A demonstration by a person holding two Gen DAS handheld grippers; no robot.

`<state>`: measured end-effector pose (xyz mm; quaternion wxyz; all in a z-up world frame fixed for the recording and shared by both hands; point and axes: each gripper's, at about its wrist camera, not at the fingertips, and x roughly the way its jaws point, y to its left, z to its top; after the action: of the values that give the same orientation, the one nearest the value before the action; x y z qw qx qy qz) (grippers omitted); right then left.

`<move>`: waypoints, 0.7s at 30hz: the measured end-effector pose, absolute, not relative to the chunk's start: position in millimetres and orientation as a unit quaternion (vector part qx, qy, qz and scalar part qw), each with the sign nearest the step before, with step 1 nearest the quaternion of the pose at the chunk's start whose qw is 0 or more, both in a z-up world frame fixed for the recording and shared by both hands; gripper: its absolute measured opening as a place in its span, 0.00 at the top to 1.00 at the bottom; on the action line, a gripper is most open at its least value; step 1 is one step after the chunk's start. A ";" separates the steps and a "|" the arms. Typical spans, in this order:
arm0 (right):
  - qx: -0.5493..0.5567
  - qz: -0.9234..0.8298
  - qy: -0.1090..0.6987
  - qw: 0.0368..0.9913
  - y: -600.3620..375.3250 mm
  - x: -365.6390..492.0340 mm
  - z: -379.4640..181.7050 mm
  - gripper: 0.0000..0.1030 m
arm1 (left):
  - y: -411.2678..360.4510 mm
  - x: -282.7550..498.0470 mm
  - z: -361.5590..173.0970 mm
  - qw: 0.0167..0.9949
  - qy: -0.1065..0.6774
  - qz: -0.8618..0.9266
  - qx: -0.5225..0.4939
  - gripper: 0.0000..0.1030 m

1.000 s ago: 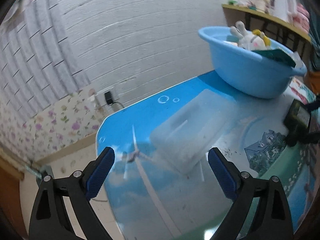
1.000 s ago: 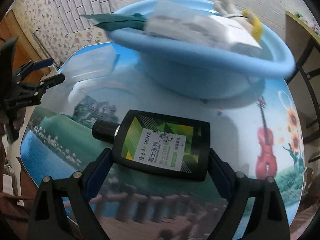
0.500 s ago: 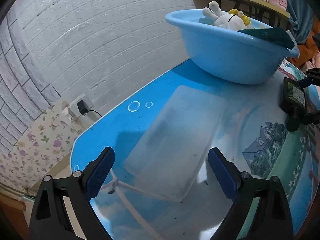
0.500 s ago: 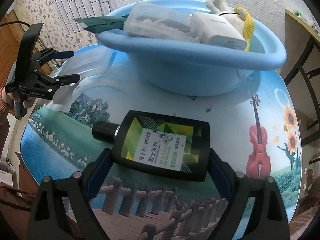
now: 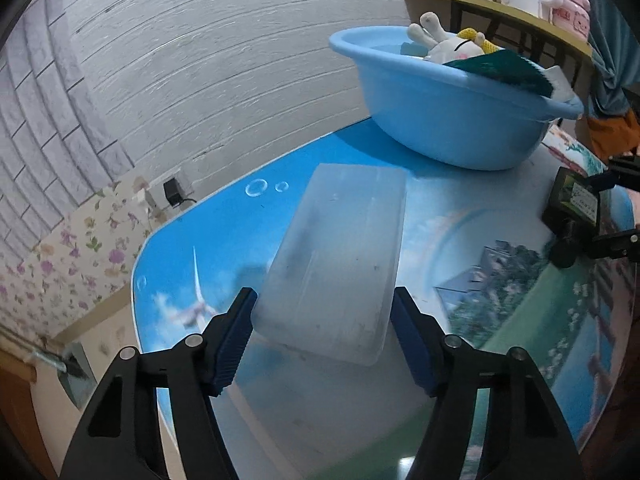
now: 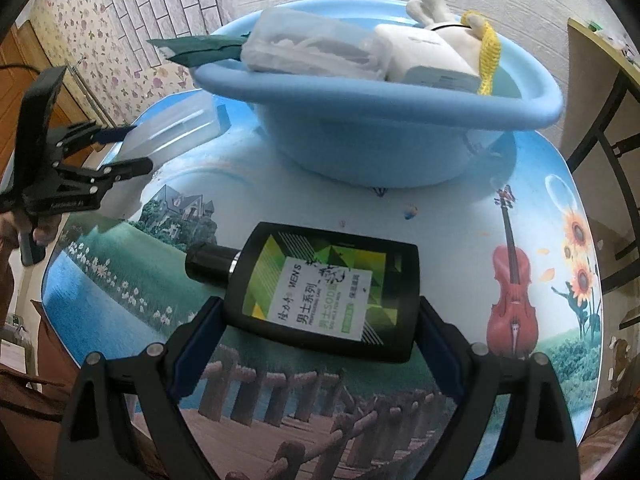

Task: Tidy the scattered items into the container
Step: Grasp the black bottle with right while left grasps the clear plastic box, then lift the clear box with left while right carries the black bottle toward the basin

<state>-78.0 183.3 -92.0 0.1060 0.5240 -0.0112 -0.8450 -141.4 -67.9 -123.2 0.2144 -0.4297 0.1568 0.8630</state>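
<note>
A clear plastic box (image 5: 336,264) lies on the picture-printed table. My left gripper (image 5: 322,336) has closed in on its near end, both blue pads against its sides. It also shows in the right wrist view (image 6: 176,132), with the left gripper (image 6: 120,152) around it. My right gripper (image 6: 320,340) is shut on a flat black bottle (image 6: 324,296) with a green label, lying on the table. The blue basin (image 6: 384,116) stands behind it, holding a white plush toy (image 6: 432,52), a clear bag and a green packet. The basin (image 5: 452,120) is at the far right in the left wrist view.
The round table (image 6: 520,216) has a printed cover with a violin and sunflowers on its right side. A brick-pattern wall (image 5: 200,60) stands behind. A wooden shelf (image 5: 500,12) with jars is at the back right.
My left gripper moved forward onto the clear box and its jaws narrowed from wide open to gripping its sides. My right gripper stayed shut on the black bottle, barely moving.
</note>
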 end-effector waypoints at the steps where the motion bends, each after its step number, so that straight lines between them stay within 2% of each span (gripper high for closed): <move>1: 0.524 -0.845 -0.012 0.104 183.4 -76.6 -92.7 0.10 | -67.0 -136.5 -122.5 0.204 0.146 0.866 -0.432 0.35; 11: 0.521 -0.849 -0.021 0.089 198.7 -66.7 -89.9 0.11 | -59.9 -102.0 -109.7 0.126 0.052 0.884 -0.446 0.36; 21: 0.511 -0.855 -0.026 0.084 198.8 -51.2 -88.4 0.11 | -52.4 -71.7 -100.5 0.082 0.024 0.889 -0.449 0.36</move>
<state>-51.2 198.8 -88.4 0.0841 0.5110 -0.0259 -0.8551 -71.7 -52.4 -100.5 0.0823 -0.4491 0.0240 0.8894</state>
